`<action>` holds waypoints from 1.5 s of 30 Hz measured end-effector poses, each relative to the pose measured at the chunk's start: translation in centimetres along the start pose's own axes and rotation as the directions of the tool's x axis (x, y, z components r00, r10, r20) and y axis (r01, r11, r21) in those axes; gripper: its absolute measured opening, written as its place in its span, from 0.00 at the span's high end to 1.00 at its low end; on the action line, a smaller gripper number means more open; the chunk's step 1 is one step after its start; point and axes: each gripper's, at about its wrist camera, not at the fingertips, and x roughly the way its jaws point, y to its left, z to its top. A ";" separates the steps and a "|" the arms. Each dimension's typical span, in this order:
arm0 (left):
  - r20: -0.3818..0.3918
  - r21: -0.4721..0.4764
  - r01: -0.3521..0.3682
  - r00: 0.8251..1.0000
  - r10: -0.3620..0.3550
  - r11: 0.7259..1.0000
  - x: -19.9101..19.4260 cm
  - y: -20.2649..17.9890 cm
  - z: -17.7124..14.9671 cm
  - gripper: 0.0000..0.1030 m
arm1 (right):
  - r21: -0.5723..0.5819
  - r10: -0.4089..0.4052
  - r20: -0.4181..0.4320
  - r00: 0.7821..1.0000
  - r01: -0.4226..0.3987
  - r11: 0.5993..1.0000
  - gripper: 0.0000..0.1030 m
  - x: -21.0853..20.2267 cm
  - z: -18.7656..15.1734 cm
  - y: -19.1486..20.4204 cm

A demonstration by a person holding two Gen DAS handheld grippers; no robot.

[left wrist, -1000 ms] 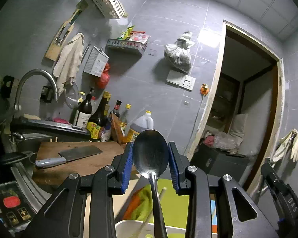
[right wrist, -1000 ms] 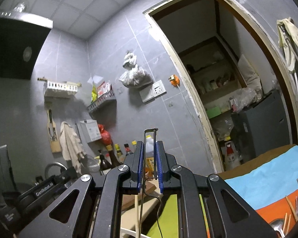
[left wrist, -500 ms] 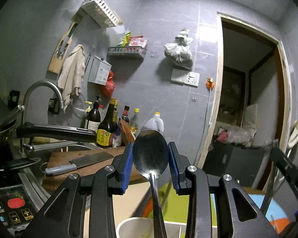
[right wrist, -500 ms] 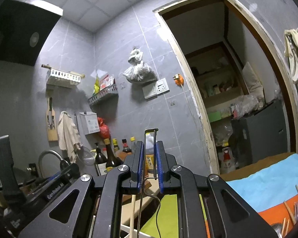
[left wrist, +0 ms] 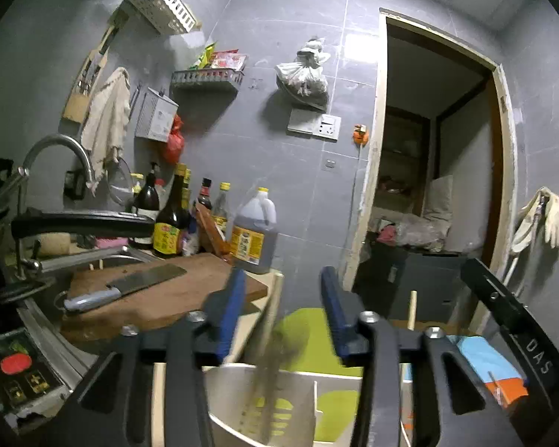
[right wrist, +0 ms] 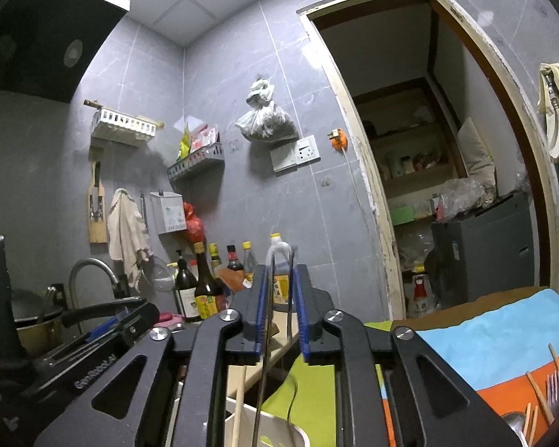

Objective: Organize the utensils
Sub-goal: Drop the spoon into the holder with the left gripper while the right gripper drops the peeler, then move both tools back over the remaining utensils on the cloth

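My left gripper (left wrist: 281, 309) is open and empty above a white utensil holder (left wrist: 302, 406). A blurred spoon (left wrist: 266, 376) drops into the holder's left compartment, beside a wooden chopstick (left wrist: 275, 298). My right gripper (right wrist: 281, 305) is shut on a thin metal wire utensil (right wrist: 289, 287), held upright over the same holder (right wrist: 275, 428). A chopstick (right wrist: 238, 406) stands in the holder below it. More chopsticks, a fork and a spoon (right wrist: 540, 406) lie on the orange cloth at the lower right.
A wooden cutting board (left wrist: 160, 298) with a cleaver (left wrist: 130, 285) lies at the left, by the sink tap (left wrist: 59, 152) and a pan handle (left wrist: 82, 221). Sauce bottles (left wrist: 253, 238) stand against the wall. A doorway (left wrist: 436, 193) opens at the right.
My left gripper opened and let go of the spoon, which now falls into the holder. The right gripper stays shut on the wire utensil, and its jaws look slightly wider.
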 end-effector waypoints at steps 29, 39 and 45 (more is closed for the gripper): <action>-0.070 -0.021 0.184 0.980 -0.185 0.983 -4.7 -6.4 2.1 0.17 | -0.063 -0.095 -0.101 0.990 0.089 0.994 0.14 -9.5 5.1 -5.7; -0.175 0.026 0.314 0.936 -0.305 0.949 -6.2 -12.0 0.5 0.05 | -0.164 -0.185 -0.205 0.961 0.152 0.975 0.00 -14.6 5.4 -10.6; -0.292 0.116 0.373 0.899 -0.327 0.921 -5.9 -16.1 -2.5 0.05 | -0.193 -0.257 -0.272 0.927 0.210 0.959 0.00 -16.0 4.5 -13.6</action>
